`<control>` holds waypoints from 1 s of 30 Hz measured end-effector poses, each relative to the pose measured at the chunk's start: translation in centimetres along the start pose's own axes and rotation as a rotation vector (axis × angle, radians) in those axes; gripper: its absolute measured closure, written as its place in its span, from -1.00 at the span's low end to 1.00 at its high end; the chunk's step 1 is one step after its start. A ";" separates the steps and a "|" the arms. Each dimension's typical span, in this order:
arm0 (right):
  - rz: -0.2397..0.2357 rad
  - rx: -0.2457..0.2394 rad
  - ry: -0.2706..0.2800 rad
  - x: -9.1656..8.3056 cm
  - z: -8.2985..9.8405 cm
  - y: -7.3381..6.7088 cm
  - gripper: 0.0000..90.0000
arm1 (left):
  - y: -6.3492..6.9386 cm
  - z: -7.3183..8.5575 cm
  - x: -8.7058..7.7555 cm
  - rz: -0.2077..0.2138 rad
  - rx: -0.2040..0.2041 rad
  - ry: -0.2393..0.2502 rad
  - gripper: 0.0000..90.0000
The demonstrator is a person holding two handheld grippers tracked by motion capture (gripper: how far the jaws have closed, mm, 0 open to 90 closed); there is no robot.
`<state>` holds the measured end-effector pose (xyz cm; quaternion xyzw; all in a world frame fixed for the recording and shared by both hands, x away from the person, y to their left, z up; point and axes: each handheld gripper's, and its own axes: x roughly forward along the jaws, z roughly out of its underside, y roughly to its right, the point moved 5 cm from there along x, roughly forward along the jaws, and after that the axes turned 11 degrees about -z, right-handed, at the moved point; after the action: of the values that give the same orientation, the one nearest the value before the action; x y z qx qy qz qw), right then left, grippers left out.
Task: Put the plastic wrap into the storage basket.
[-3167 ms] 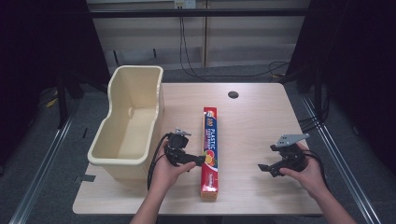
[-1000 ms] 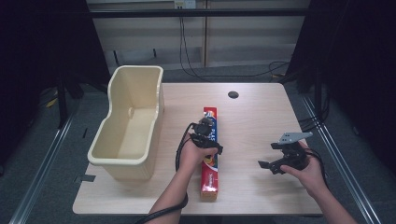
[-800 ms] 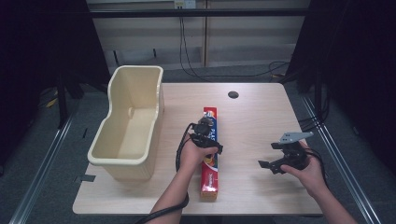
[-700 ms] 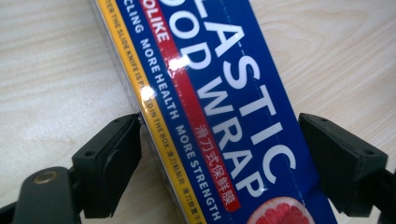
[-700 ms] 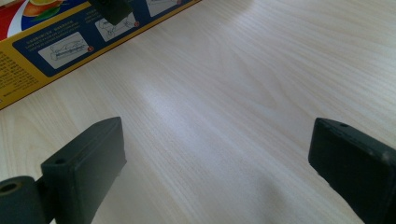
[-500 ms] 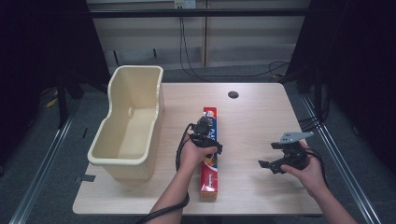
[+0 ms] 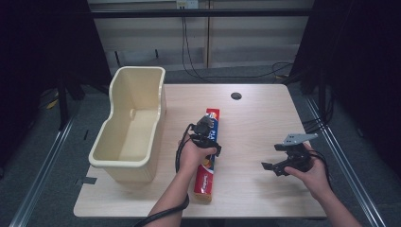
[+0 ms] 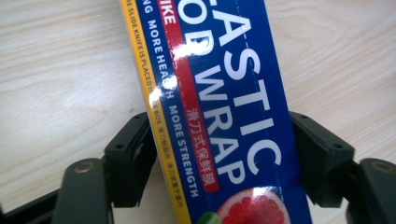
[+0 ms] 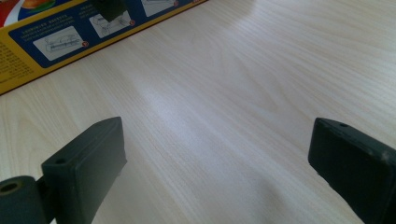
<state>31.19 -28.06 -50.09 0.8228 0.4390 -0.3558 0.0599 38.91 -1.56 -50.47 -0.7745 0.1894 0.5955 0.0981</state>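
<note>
A long blue, yellow and red plastic wrap box (image 7: 204, 176) lies lengthwise at the middle of the wooden table (image 7: 265, 113). My left gripper (image 7: 207, 136) sits over the box's middle. In the left gripper view its black jaws press on both long sides of the box (image 8: 219, 88), so the left gripper (image 8: 222, 140) is shut on it. My right gripper (image 7: 272, 159) is held low over bare table at the right, well apart from the box. In the right gripper view it (image 9: 217, 158) stands wide open with only wood between its jaws, and the box's side (image 9: 56, 42) lies farther off.
A tall cream plastic bin (image 7: 124, 163) stands along the table's left edge, close to the left hand. A dark round hole (image 7: 236, 96) is in the tabletop at the back. Cables trail from both grippers.
The left gripper came from beside the bin onto the box and has settled slightly nearer on it with its jaws against the sides. The right gripper has stayed put.
</note>
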 end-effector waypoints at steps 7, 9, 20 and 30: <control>-0.004 -0.002 0.002 -0.1 0.0 0.0 -0.92 | -1.0 0.1 -0.8 -0.094 0.052 -0.024 -0.12; -0.007 0.001 0.006 -0.1 -0.1 0.0 -0.92 | -1.3 0.1 -0.9 -0.089 0.056 -0.033 -0.10; -0.008 0.000 0.011 -0.1 -0.1 0.1 -0.92 | -1.7 0.0 -1.9 -0.091 0.076 -0.076 -0.09; -0.005 -0.002 0.015 -0.1 -0.1 0.1 -0.93 | -1.9 -0.6 -4.1 -0.050 0.065 -0.097 -0.08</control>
<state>31.29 -28.14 -49.93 0.8242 0.4421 -0.3493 0.0565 39.33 0.67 -46.55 -0.7457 0.1842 0.6231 0.1472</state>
